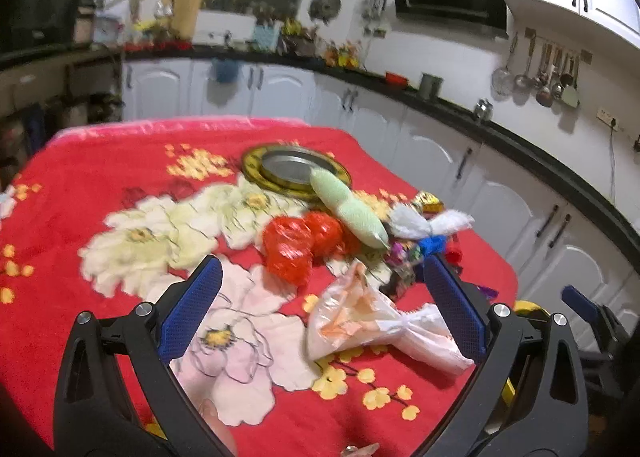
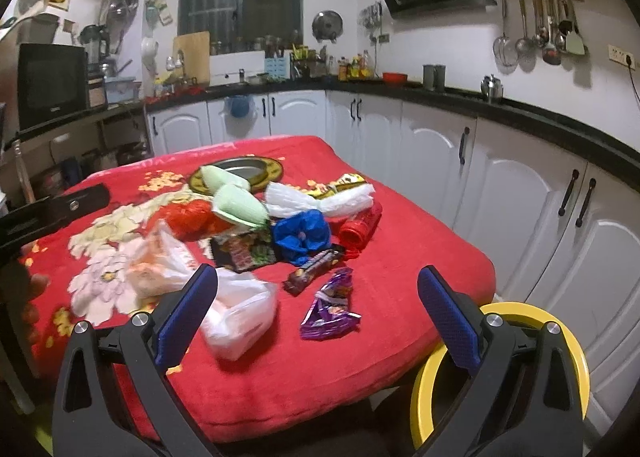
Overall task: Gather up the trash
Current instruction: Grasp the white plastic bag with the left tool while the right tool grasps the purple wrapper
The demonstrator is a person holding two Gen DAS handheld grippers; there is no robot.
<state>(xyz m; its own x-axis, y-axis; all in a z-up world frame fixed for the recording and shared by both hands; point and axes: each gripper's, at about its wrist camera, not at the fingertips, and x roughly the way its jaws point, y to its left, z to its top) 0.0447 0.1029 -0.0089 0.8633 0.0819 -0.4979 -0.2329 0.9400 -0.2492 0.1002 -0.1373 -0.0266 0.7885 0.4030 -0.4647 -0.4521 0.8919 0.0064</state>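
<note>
Trash lies scattered on a red flowered tablecloth (image 2: 380,269). A pale plastic bag with orange print (image 1: 360,317) sits between the fingers of my open left gripper (image 1: 324,277), low over the cloth. Beyond it lie a red plastic bag (image 1: 296,245), a green foam sleeve (image 1: 348,209), a white bag (image 1: 424,223) and a blue bag (image 2: 302,233). My right gripper (image 2: 316,285) is open above the table's near edge, with a purple wrapper (image 2: 330,309), a brown snack bar wrapper (image 2: 312,271) and the pale bag (image 2: 236,313) ahead of it. A red bottle (image 2: 360,225) lies farther back.
A yellow-rimmed bin (image 2: 504,373) stands on the floor right of the table. A round metal plate with a yellow rim (image 1: 296,171) sits at the far side of the cloth. White cabinets under a black counter (image 2: 520,113) wrap around behind and to the right.
</note>
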